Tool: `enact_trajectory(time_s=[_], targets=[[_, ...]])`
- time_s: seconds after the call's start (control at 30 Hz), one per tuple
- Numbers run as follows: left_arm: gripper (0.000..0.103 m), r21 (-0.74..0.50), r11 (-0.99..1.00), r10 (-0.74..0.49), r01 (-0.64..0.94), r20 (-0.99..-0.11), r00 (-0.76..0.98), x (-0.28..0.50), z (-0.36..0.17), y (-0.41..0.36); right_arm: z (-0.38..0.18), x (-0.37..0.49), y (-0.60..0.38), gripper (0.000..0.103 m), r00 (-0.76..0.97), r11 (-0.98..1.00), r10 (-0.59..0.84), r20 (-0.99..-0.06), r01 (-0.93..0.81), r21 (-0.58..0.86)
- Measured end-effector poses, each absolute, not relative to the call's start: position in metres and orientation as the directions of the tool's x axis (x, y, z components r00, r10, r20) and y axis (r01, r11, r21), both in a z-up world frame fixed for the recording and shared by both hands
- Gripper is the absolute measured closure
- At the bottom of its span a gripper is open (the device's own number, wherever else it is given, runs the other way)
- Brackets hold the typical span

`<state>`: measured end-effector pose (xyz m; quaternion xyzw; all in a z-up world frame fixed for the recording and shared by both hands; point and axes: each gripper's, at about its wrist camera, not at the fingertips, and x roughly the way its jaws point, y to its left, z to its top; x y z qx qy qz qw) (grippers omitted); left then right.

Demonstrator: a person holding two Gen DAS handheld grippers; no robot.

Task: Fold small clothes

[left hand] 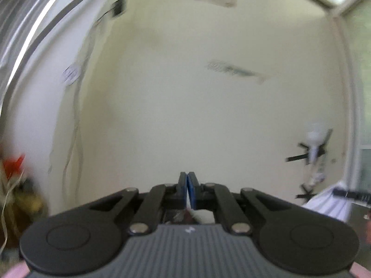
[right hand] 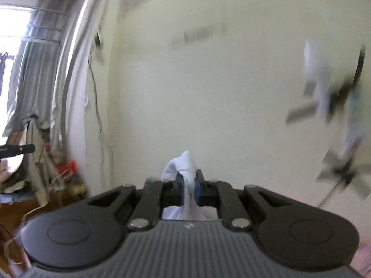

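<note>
White cloth [right hand: 185,169]: small, bunched, soft folds. It bulges above the tips of the right hand-held gripper [right hand: 188,183], lower centre of the right wrist view, pinched between the blue pads [right hand: 197,188], and trails down behind them. Left hand-held gripper [left hand: 187,185]: fingers pressed together, with a thin white sliver [left hand: 189,205] of fabric caught between them, low centre of frame. Both views blurred, facing a pale wall [left hand: 174,104]. Only the right view shows a curtained window [right hand: 27,58], upper left.
</note>
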<state>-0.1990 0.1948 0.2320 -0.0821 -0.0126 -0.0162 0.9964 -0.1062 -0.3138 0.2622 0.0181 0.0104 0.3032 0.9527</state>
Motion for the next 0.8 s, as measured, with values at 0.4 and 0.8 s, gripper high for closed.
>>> enact_trajectory(time_s=[0.4,0.8], targets=[[0.050,-0.150,0.964,-0.266,0.220,-0.483,0.835,-0.034,0.122,0.114,0.167,-0.201,-0.410,0.102,0.933,0.969,0.236,-0.270,-0.248,-0.009],[0.001,-0.109,0.855,-0.420,0.507,-0.719,0.554,0.034,0.041,0.050,0.042,-0.209,-0.461,0.101,0.809,0.952,0.148,-0.568,0.040,0.304]])
